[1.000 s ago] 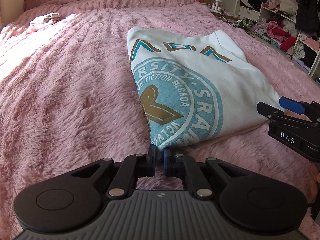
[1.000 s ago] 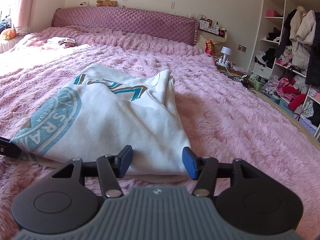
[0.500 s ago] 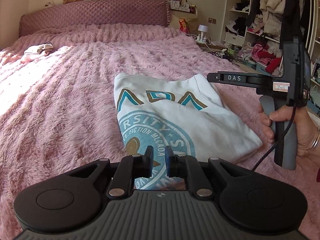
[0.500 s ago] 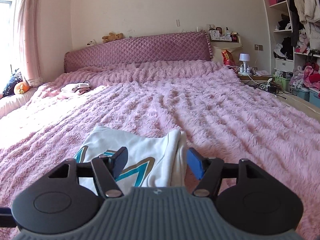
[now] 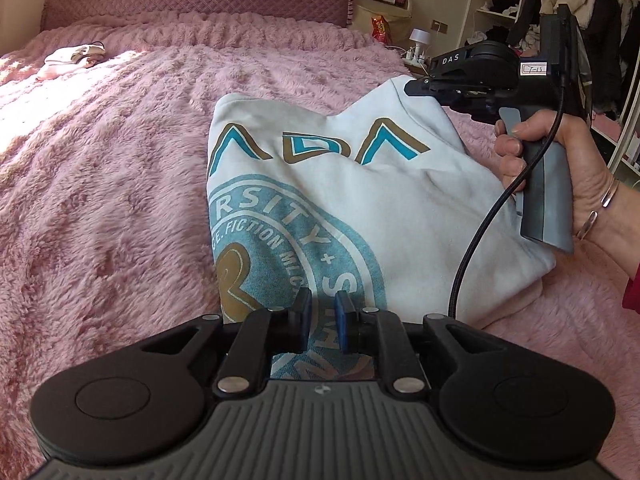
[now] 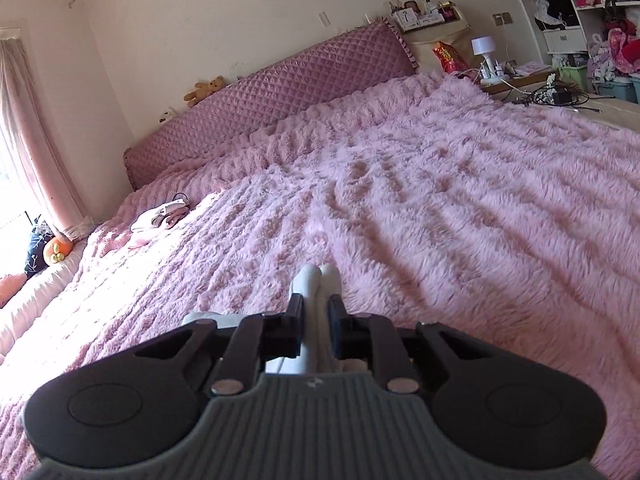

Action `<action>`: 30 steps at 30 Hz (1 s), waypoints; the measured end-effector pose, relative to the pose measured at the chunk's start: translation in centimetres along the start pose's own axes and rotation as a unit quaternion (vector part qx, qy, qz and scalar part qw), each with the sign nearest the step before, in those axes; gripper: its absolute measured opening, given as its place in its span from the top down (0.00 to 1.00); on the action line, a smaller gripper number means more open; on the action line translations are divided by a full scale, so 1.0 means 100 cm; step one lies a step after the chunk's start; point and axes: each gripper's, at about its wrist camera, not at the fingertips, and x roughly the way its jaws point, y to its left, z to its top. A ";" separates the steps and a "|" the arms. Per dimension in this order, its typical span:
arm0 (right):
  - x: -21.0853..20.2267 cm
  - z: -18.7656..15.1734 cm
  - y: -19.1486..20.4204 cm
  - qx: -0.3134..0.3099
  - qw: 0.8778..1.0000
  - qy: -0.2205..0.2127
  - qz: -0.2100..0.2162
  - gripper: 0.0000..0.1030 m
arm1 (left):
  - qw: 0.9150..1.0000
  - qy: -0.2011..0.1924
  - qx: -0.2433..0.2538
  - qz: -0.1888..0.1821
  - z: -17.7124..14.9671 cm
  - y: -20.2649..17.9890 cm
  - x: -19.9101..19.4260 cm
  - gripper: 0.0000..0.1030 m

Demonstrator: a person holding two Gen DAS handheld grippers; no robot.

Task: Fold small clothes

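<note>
Swinging from the near hem to the far corner of the white sweatshirt (image 5: 360, 184), the right gripper (image 6: 316, 316) is closing on a pinched fold there, while the left gripper (image 5: 320, 320) is opening, empty, above the near hem. Sweatshirt is lying mid-bedspread (image 5: 120, 160); lifting that corner evenly should be keeping layers aligned.

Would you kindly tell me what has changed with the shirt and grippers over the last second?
The right hand-held gripper moved from the white printed shirt's near edge to its far corner, and its jaws are closing on the fabric there. The left hand-held gripper is opening, its pads apart over the hem. The shirt stays folded on the pink blanket.
</note>
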 end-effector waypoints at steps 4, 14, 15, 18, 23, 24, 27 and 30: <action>0.028 -0.012 -0.021 0.002 0.996 0.064 -0.068 0.92 | 1.000 -0.002 0.001 0.010 -0.001 -0.004 0.000 0.81; -0.045 -0.016 -0.042 0.033 0.998 0.044 0.001 0.68 | 1.000 -0.019 -0.023 -0.010 0.009 0.002 -0.013 0.81; -0.062 -0.020 -0.041 0.026 0.999 0.046 0.007 0.65 | 0.999 -0.026 -0.025 -0.008 0.011 0.003 -0.017 0.81; -0.106 -0.041 -0.041 0.012 0.997 0.071 0.015 0.62 | 0.999 -0.027 -0.026 0.000 0.015 0.005 -0.020 0.81; -0.142 -0.083 -0.048 0.028 0.993 0.115 0.001 0.62 | 1.000 -0.005 -0.023 0.008 0.010 0.009 -0.012 0.81; -0.144 -0.089 -0.048 0.028 0.992 0.120 -0.006 0.62 | 1.000 -0.003 -0.016 0.010 0.009 0.009 -0.010 0.80; -0.145 -0.102 -0.049 0.046 0.990 0.132 -0.005 0.91 | 1.000 0.003 -0.005 0.012 0.007 0.009 -0.007 0.80; -0.156 -0.102 -0.042 0.048 0.993 0.110 0.003 0.95 | 1.000 0.008 -0.011 0.009 0.006 0.013 -0.005 0.80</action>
